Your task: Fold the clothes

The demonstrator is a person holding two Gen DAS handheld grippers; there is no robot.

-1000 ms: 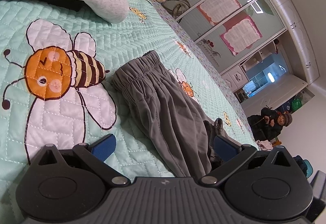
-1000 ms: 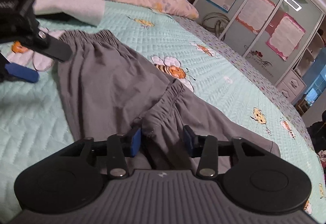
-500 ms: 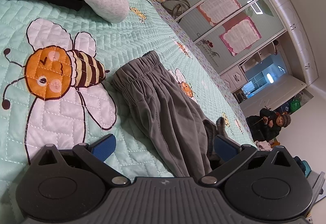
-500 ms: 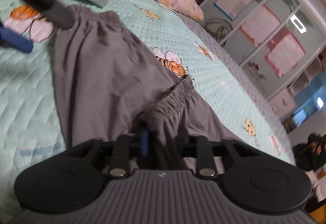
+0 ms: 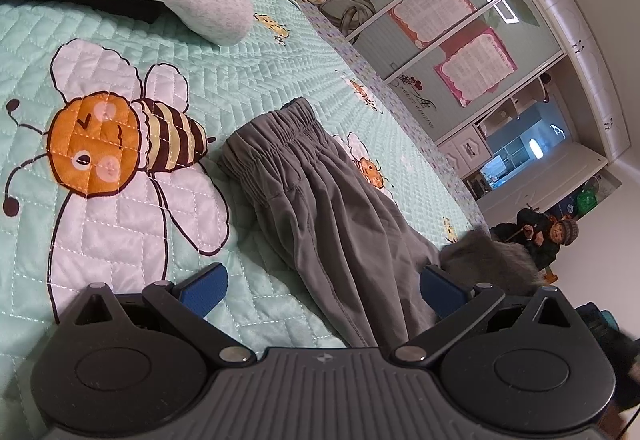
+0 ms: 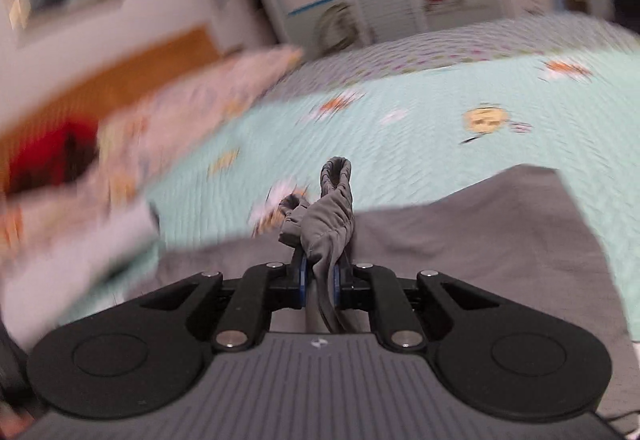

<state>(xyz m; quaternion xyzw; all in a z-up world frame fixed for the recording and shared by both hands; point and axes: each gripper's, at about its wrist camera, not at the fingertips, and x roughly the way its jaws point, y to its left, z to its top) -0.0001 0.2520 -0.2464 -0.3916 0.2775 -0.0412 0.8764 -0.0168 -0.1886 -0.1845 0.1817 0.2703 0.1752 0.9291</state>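
right gripper jaws clamped on bunched cuff of grey trousers, fabric sticking up past the jaws, left gripper jaws wide apart and empty, trousers lying between them on bee-print bed quilt, right view blurred

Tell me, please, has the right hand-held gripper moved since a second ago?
Yes. The right hand-held gripper has lifted the trouser cuff up off the quilt.
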